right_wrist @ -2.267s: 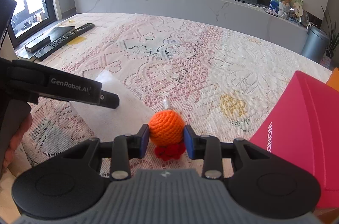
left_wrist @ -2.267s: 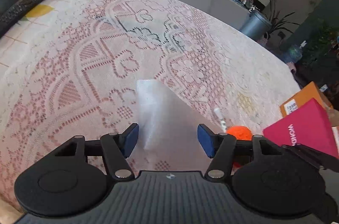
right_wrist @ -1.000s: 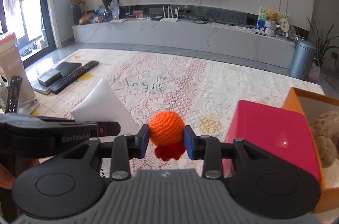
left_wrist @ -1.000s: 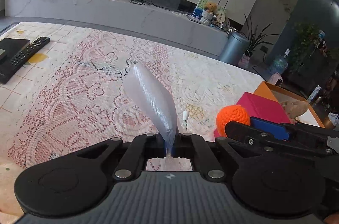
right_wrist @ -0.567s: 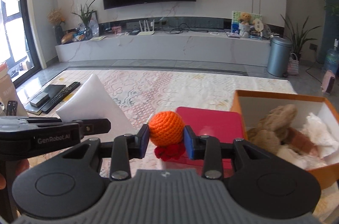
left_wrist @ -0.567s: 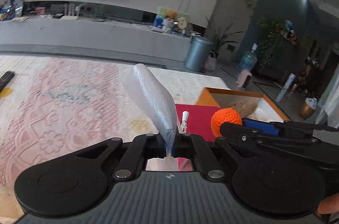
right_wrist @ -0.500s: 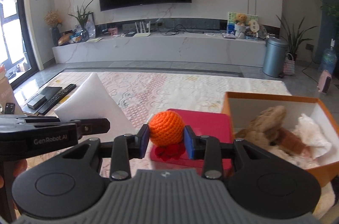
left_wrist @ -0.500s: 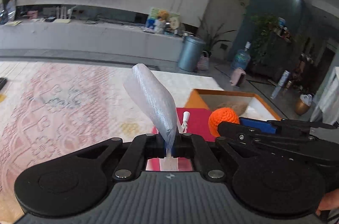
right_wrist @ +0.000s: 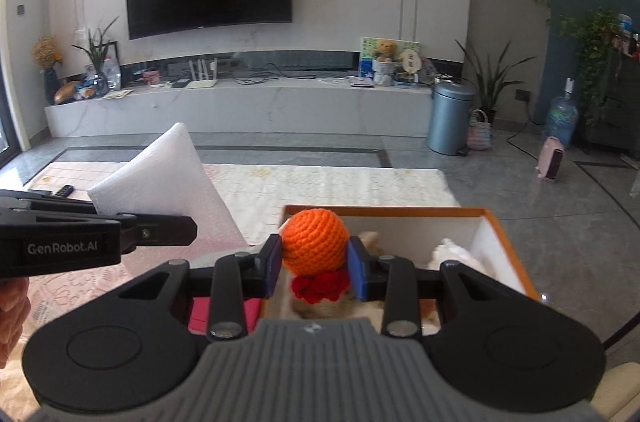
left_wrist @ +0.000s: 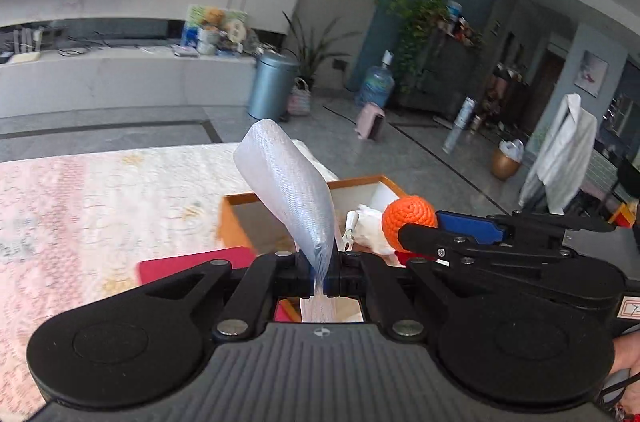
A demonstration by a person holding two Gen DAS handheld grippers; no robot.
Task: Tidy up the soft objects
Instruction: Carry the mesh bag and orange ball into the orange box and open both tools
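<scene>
Orange box (right_wrist: 504, 234) interior half-hidden, ball (right_wrist: 314, 242) clamped

Box (right_wrist: 500, 218) contents partly hidden.

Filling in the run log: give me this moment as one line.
left gripper: shut on foam sheet | right gripper: shut on orange crochet ball | both near open orange box

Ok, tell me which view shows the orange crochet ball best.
The right wrist view: the orange crochet ball sits centred, clamped between the right gripper jaws, stitches and red base visible. The left wrist view shows it off to the right, smaller, partly hidden behind the right gripper's black finger.
</scene>
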